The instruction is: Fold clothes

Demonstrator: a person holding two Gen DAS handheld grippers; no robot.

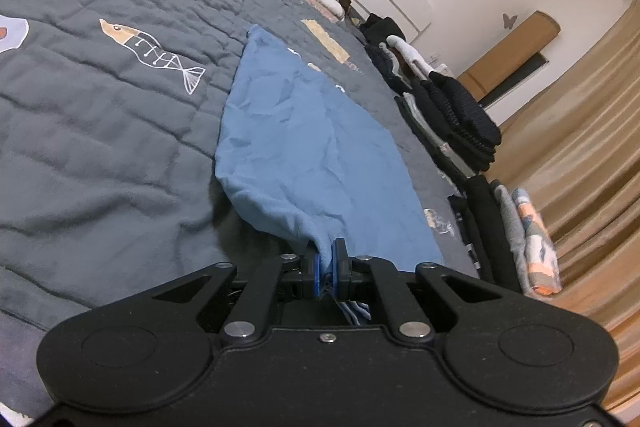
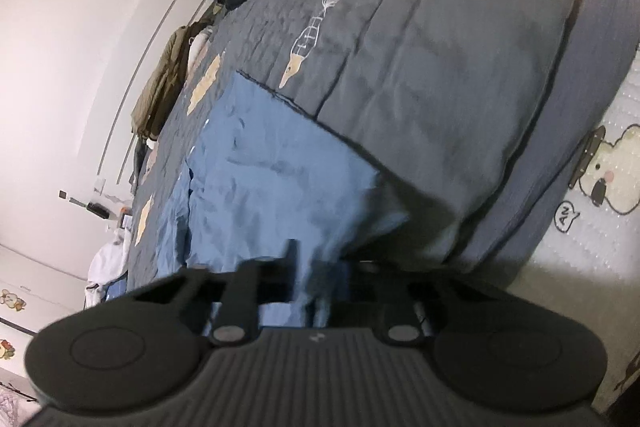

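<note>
The left gripper (image 1: pixel 328 269) is clamped on a bunched corner of the blue cloth (image 1: pixel 304 131), lifting it off the quilt (image 1: pixel 100 131) toward twelve o'clock. The right gripper (image 2: pixel 316 267) appears pinched on the cloth's near edge, likely for folding.

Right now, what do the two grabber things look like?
Both are black plastic. The left gripper has two arms with silver bolts, a round disc on each side, and blue pads inside its jaws. The right gripper looks blurry; it has the same discs and bolts, plus a ridged grey-black top. No cables, hands or sleeves show.
</note>
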